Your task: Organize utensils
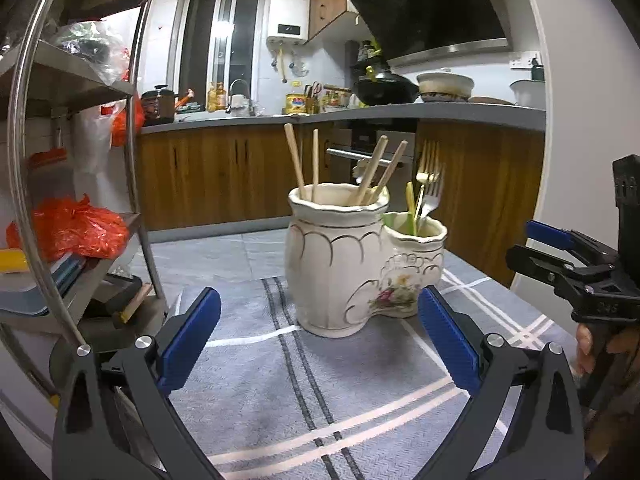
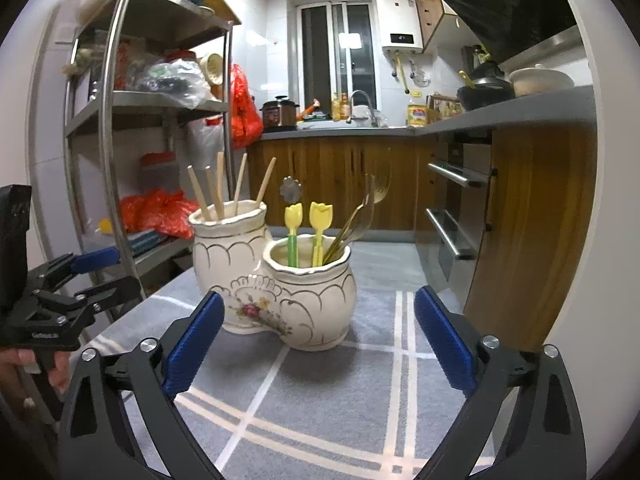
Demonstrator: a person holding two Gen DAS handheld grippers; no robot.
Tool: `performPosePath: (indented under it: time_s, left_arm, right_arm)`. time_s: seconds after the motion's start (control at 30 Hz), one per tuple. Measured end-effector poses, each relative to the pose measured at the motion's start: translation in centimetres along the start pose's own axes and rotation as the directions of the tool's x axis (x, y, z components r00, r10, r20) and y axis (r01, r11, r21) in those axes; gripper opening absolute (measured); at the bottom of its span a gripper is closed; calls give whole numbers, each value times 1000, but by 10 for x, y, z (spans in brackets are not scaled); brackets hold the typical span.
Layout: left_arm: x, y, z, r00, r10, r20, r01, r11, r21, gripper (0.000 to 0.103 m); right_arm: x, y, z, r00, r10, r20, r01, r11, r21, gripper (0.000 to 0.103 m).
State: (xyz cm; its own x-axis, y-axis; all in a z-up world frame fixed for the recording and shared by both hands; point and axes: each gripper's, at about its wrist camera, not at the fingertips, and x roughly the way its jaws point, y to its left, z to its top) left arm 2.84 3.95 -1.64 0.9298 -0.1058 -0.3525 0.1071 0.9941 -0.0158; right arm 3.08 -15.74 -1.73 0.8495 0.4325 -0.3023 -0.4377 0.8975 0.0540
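A cream ceramic two-pot utensil holder stands on a grey striped cloth. Its taller pot holds several wooden chopsticks. The lower pot holds gold and silver forks and two yellow tulip-topped utensils. My left gripper is open just in front of the holder, nothing between its blue pads. My right gripper is open too, facing the lower pot with empty jaws. Each gripper shows at the edge of the other's view, the right one and the left one.
A metal shelf rack with orange bags and boxes stands to the left. Wooden cabinets and an oven with steel handles lie to the right. The grey cloth spreads bare in front of the holder. A person's hand grips the right tool.
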Motion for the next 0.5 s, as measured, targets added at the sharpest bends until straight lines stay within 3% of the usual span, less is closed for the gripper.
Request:
performPosePath:
  time_s: [0.5]
  left_arm:
    - [-2,-1,0,999,43,9,-43,999,-1,97]
  right_arm:
    - [10,7,-2,1000,-9,7,9,1000,-24,98]
